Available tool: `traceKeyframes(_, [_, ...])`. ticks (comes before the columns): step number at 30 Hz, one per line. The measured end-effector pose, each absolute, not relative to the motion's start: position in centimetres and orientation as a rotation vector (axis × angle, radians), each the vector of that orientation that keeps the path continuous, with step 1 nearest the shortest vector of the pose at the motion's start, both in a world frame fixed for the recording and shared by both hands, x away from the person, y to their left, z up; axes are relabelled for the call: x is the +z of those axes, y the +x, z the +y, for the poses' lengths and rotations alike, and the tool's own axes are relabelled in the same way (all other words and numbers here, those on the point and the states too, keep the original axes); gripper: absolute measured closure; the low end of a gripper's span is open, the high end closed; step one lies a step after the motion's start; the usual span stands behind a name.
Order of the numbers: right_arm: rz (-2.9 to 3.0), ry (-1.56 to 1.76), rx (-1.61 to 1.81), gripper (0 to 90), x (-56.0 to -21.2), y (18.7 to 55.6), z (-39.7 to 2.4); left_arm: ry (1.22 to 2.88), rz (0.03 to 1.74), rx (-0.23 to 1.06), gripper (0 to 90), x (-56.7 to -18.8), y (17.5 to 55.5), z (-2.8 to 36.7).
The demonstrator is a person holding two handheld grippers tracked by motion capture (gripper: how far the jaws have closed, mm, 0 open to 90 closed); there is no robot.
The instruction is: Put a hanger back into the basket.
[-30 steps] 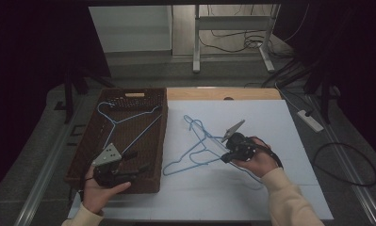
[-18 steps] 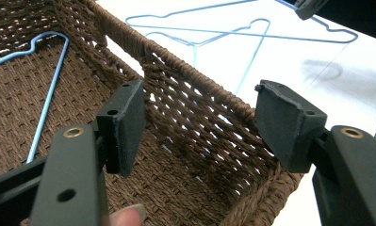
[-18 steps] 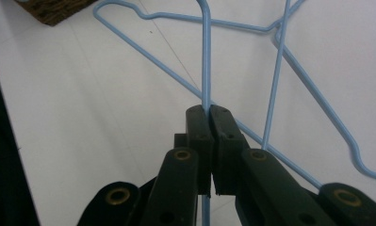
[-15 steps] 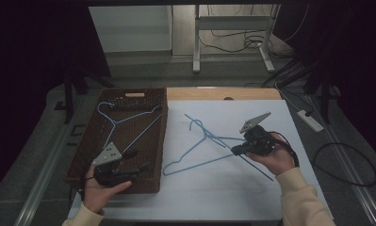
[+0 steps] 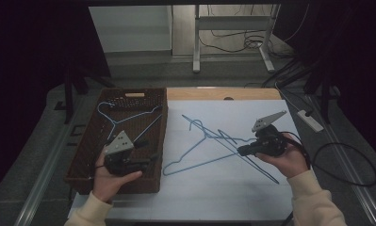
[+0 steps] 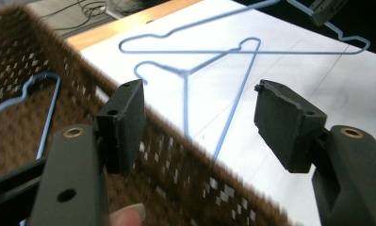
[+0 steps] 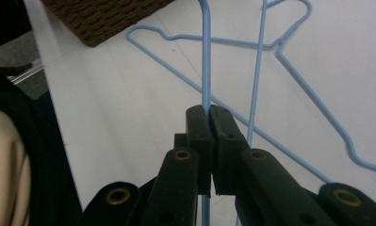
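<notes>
Where two blue wire hangers cross on the white table sheet [image 5: 223,197], at the centre of the high view, we see the right gripper [image 5: 240,151] with its jaws pressed together on the wire of one blue hanger [image 5: 209,134]; the right gripper view shows that wire running straight up out of the closed pads [image 7: 197,129]. The second blue hanger [image 5: 197,157] lies flat on the sheet, crossing the first. To the left of centre sits a brown woven basket [image 5: 159,127], and a third blue hanger [image 5: 129,117] lies inside it toward its far end. Over the basket's near end, at the lower left, the left gripper [image 5: 150,162] is held in a hand [image 5: 112,179], and the left gripper view shows its jaws spread wide with nothing between them. We can read no brands, labels or writing anywhere in these frames.
</notes>
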State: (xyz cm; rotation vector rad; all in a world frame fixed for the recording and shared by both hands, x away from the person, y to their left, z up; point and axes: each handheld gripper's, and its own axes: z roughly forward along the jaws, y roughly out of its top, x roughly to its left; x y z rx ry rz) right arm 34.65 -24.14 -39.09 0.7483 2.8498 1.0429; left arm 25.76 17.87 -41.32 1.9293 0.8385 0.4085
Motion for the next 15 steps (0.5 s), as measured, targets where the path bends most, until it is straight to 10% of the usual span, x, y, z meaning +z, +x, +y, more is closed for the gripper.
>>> traceKeyframes(15, [2.859, 0.740, 1.071, 88.4, -38.3, 34.0, -24.9, 2.116, 0.685, 0.410, 32.3, -40.0, 32.9, 11.1])
